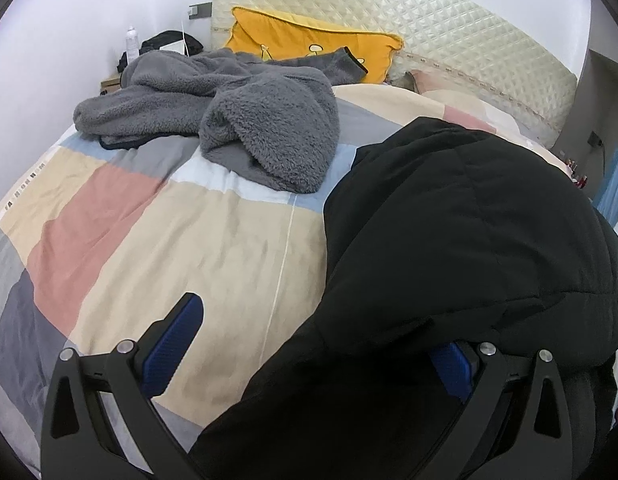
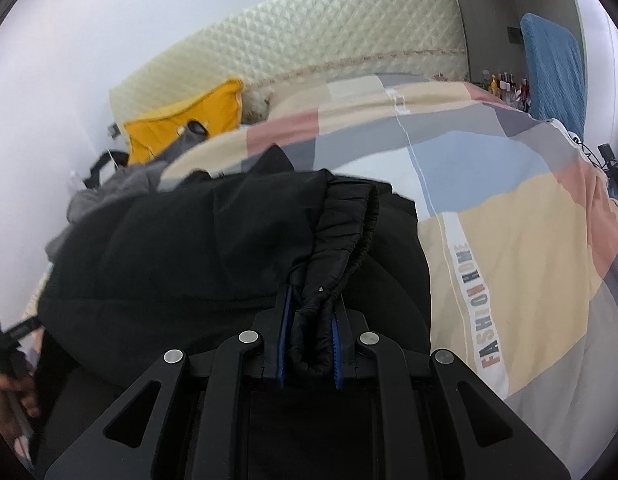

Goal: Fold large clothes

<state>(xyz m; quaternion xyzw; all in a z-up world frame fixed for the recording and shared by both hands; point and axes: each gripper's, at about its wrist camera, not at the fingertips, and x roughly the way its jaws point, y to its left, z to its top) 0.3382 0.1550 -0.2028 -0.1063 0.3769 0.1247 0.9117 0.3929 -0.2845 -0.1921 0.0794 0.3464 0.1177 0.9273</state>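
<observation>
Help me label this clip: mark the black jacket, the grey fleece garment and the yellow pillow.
black jacket (image 1: 449,240): left wrist view, on its quilted back panel.
grey fleece garment (image 1: 265,120): left wrist view, on the bunched front fold.
yellow pillow (image 1: 305,42): left wrist view, on its upper face.

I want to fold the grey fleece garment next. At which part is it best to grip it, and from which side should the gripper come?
Probably the grey fleece garment is best gripped at its near rounded lobe, coming from the foot of the bed with the open left gripper. That lobe is a thick fold lying nearest on the quilt, free of the black jacket.
</observation>
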